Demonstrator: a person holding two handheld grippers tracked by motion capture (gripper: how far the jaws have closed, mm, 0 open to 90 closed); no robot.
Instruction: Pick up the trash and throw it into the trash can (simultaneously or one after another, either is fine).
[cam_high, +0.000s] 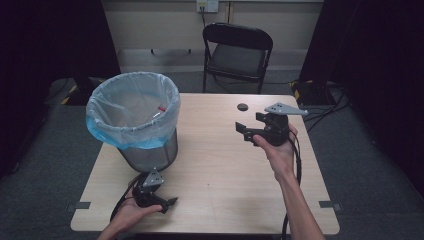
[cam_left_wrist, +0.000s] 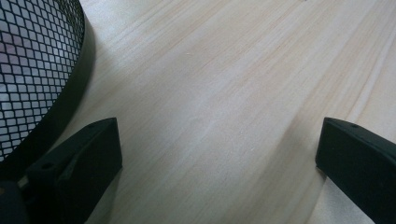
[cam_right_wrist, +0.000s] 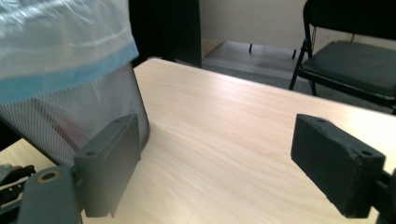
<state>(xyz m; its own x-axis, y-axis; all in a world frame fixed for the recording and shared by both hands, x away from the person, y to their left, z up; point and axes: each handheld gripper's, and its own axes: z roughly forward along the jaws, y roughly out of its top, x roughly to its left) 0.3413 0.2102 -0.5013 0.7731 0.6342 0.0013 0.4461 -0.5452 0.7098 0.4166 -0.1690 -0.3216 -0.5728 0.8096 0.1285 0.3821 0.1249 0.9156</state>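
Meanwhile, Both Grippers Stand Empty Beside the Lined Bin

We hold the right gripper (cam_high: 248, 133) above the table (cam_high: 220, 170), its jaws spread wide with nothing between them and aimed toward the mesh wastebasket (cam_high: 149, 150). Our left gripper (cam_high: 167, 202) rests low near the table's front edge, just beside the basket's base, jaws likewise apart and empty over bare wood.

The wastebasket stands upright on the left half of the table, a pale blue plastic liner (cam_high: 131, 131) folded over its rim. We judge the wire mesh light and fairly stiff, springy if squeezed hard; the liner is thin, soft and slippery, likely to slide or tear under a pinch. The firmest hold looks to be the rim, where mesh and folded liner meet, or the solid black band at the base (cam_left_wrist: 77, 93).

Something small, red and white, lies inside the liner (cam_high: 160, 109), too small to identify. The basket's bottom is hidden by its own wall. A folding chair (cam_high: 238, 52) stands beyond the table, and a dark round spot (cam_high: 242, 106) marks the far edge.
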